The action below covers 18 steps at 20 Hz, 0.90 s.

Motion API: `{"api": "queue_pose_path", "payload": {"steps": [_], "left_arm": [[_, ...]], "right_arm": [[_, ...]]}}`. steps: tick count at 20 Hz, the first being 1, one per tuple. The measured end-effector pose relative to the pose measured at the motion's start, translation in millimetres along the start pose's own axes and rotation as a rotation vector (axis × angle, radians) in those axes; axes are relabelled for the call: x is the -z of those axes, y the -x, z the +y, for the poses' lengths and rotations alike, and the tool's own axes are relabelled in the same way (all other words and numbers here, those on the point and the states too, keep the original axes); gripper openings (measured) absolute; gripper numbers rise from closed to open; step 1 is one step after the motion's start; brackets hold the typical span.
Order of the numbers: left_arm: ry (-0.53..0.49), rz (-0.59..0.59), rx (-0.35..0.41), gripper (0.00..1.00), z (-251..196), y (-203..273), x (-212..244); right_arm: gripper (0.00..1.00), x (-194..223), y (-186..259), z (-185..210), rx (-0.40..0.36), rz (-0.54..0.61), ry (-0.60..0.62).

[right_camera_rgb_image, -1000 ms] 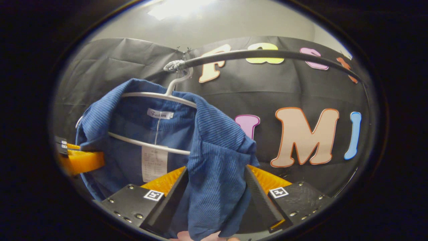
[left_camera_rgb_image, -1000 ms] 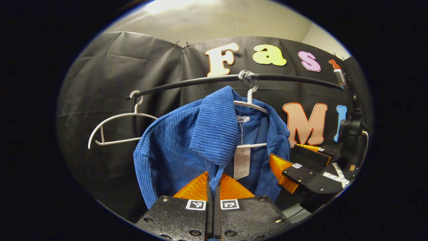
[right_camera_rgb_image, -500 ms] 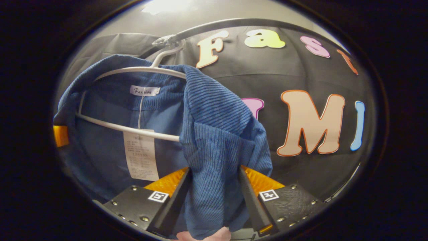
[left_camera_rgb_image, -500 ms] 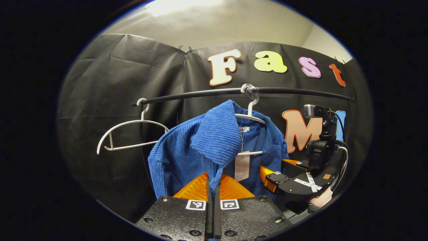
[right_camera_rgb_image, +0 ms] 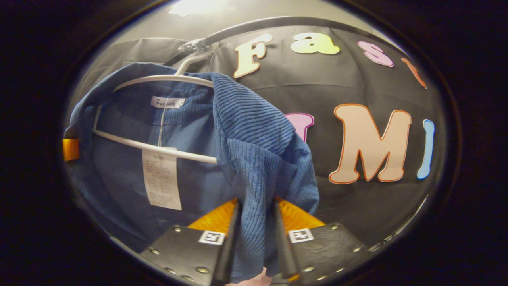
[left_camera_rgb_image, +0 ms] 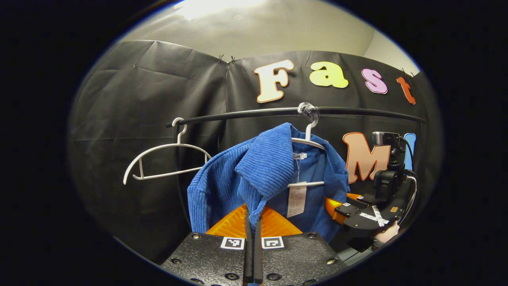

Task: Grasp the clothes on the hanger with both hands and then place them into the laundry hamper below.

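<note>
A blue ribbed sweater (left_camera_rgb_image: 238,178) hangs on a white hanger (left_camera_rgb_image: 307,141) hooked over a black rail (left_camera_rgb_image: 246,114). My left gripper (left_camera_rgb_image: 253,220) is shut on the sweater's front edge just below the folded collar. To the sweater's right is my right gripper (left_camera_rgb_image: 341,202), held by a hand (left_camera_rgb_image: 383,236). In the right gripper view the sweater (right_camera_rgb_image: 254,131) drapes off the hanger (right_camera_rgb_image: 158,78), and my right gripper (right_camera_rgb_image: 254,222) is shut on a hanging fold of its shoulder. A paper tag (right_camera_rgb_image: 161,178) dangles inside the neck.
An empty white hanger (left_camera_rgb_image: 166,159) hangs at the rail's left end. The rail (right_camera_rgb_image: 258,26) passes close overhead in the right gripper view. The black booth wall stands right behind the rail.
The right gripper's fingers have closed from wide apart onto the sweater's fold. The left gripper has kept its hold and drawn back a little, so the sweater looks smaller.
</note>
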<state>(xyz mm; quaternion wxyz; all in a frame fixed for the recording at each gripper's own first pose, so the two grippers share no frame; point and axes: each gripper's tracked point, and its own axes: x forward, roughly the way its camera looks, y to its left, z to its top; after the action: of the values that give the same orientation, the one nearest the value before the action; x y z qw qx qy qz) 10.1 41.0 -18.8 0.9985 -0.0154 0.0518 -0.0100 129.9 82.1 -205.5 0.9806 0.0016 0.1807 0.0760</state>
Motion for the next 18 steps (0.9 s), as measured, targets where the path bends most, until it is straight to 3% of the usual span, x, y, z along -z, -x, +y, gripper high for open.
{"api": "queue_pose_path", "payload": {"steps": [2,3,4,18], "left_arm": [[-0.001,-0.007,-0.019,0.04,8,1,-4],[0.001,-0.01,-0.028,0.0,11,1,-6],[0.002,-0.012,-0.038,0.01,16,1,-7],[0.004,-0.127,-0.155,0.0,61,7,-61]], "right_arm": [[0.19,-1,2,-6,0.017,0.015,-0.022],[0.03,-3,2,-11,0.027,0.016,-0.031],[0.09,-5,1,-14,0.036,0.01,-0.029],[0.08,-49,10,-71,0.203,-0.098,-0.036]]}}
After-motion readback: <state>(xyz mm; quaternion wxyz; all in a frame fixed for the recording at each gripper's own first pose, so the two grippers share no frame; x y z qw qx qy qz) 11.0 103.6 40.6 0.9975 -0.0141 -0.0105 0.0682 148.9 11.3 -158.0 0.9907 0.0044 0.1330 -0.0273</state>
